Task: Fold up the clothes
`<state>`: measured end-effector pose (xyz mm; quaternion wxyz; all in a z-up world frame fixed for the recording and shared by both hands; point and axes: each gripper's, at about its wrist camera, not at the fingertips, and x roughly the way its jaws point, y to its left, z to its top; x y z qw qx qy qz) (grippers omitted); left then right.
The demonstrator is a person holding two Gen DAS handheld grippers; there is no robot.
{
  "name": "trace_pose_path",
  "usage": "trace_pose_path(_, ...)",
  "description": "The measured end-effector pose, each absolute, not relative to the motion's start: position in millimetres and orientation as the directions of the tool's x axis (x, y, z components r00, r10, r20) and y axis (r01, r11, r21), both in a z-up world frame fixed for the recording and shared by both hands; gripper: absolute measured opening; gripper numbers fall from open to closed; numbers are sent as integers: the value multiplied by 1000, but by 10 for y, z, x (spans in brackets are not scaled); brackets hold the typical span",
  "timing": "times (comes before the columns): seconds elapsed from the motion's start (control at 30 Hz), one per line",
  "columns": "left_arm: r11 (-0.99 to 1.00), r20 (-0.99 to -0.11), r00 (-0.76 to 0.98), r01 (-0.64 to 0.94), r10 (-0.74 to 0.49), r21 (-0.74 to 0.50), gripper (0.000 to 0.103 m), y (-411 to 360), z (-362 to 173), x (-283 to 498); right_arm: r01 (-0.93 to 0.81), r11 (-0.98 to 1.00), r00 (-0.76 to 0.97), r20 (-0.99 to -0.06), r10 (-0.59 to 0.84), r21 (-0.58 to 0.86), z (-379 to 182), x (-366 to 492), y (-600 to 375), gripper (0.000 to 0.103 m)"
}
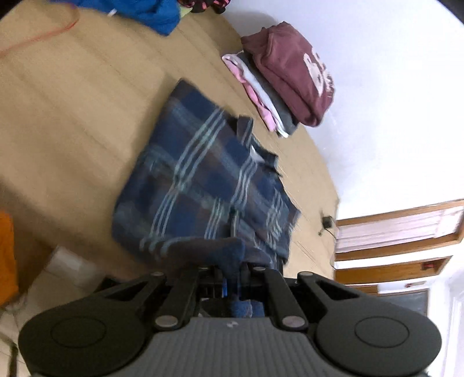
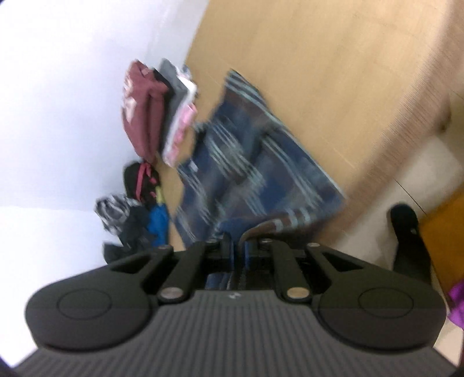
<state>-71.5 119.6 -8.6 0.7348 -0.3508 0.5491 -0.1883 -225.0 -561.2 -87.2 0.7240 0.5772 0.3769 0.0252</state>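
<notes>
Your left gripper (image 1: 232, 268) has its jaws clamped on a fold of the blue plaid shirt (image 1: 203, 185), pinching the near hem so that a roll of cloth bunches up just in front of the fingertips. Your right gripper (image 2: 236, 246) does the same: its jaws are pressed together on another edge of the plaid shirt (image 2: 249, 162), with striped fabric showing in the narrow slot between them. The shirt itself lies partly folded on the wooden bench (image 1: 72, 116), its collar turned toward the stack of folded clothes (image 1: 278, 87). That stack sits just beyond the shirt, close to the bench's far edge by the white wall (image 1: 391, 101), and carries a maroon sweatshirt (image 1: 295, 72) with a pale print on top, grey, white and pink garments layered beneath it. In the right wrist view the same stack (image 2: 156, 116) appears beside the shirt, blurred. Further from the shirt, past the stack, a heap of unfolded clothes (image 2: 139, 203) lies on the bench: a bright blue garment (image 1: 156, 14), something black with pink trim, and a black-and-white patterned piece. A thin orange cord (image 1: 43, 34) trails across the bench near the blue garment. Both views are smeared, so finer detail of the fabric edges cannot be told.
</notes>
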Motion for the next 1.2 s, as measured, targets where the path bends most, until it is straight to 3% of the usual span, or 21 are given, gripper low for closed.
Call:
trace_pose_path(0.2, 788, -751, 352, -58, -559, -614, 10, 680, -88, 723, 289, 366, 716, -453, 530, 885, -650, -521, -5775, 10)
trace_pose_path(0.23, 792, -756, 346, -57, -556, -608, 14, 608, -186, 973, 293, 369, 709, -459, 535, 882, -696, -205, -5789, 11)
trace_pose_path(0.27, 790, -765, 333, -88, -551, -607, 35, 569, -293, 1164, 299, 371, 701, -467, 539, 879, -747, 112, -5801, 14)
trace_pose_path(0.3, 787, -774, 318, -120, -547, -606, 71, 530, -401, 1355, 328, 379, 692, -493, 528, 865, -819, 337, -5821, 24)
trace_pose_path(0.33, 783, -783, 304, -152, -543, -603, 88, 491, -508, 1546, 357, 387, 681, -520, 515, 850, -892, 557, -5841, 36)
trace_pose_path(0.37, 775, -783, 313, -184, -537, -605, 101, 475, -562, 1655, 350, 386, 697, -513, 501, 853, -923, 618, -5866, 73)
trace_pose_path(0.4, 765, -775, 328, -193, -541, -615, 100, 487, -577, 1664, 341, 386, 714, -504, 486, 857, -950, 669, -5891, 102)
trace_pose_path(0.47, 747, -754, 344, -183, -560, -639, 101, 504, -585, 1662, 323, 386, 747, -483, 456, 864, -1005, 771, -5941, 103)
trace_pose_path(0.57, 808, -757, 344, 6, -555, -590, 102, 418, -506, 1592, 278, 535, 729, -538, 423, 797, -1005, 698, -5960, 103)
trace_pose_path(0.7, 917, -862, 395, 359, -318, -174, 102, 86, -537, 1425, 182, 821, 633, -704, 323, 541, -1015, 612, -5626, 103)
trace_pose_path(0.77, 859, -849, 466, 512, -248, 30, 101, -90, -659, 1346, 97, 924, 618, -750, 235, 369, -1037, 574, -5359, 102)
trace_pose_path(0.87, 616, -777, 584, 708, -234, 346, 101, -349, -892, 1209, -135, 989, 677, -724, 131, 53, -982, 582, -4927, 94)
trace_pose_path(0.97, 166, -683, 673, 736, -285, 656, 101, -590, -1274, 1091, -426, 880, 671, -726, 151, -210, -1016, 743, -4462, 76)
trace_pose_path(1.07, -145, -726, 605, 727, -326, 671, 101, -694, -1539, 1189, -607, 742, 585, -792, 174, -285, -1149, 1095, -4257, 74)
trace_pose_path(1.2, -76, -870, 428, 886, -244, 457, 103, -871, -1474, 1730, -552, 825, 471, -862, 187, -122, -1321, 1645, -4471, 76)
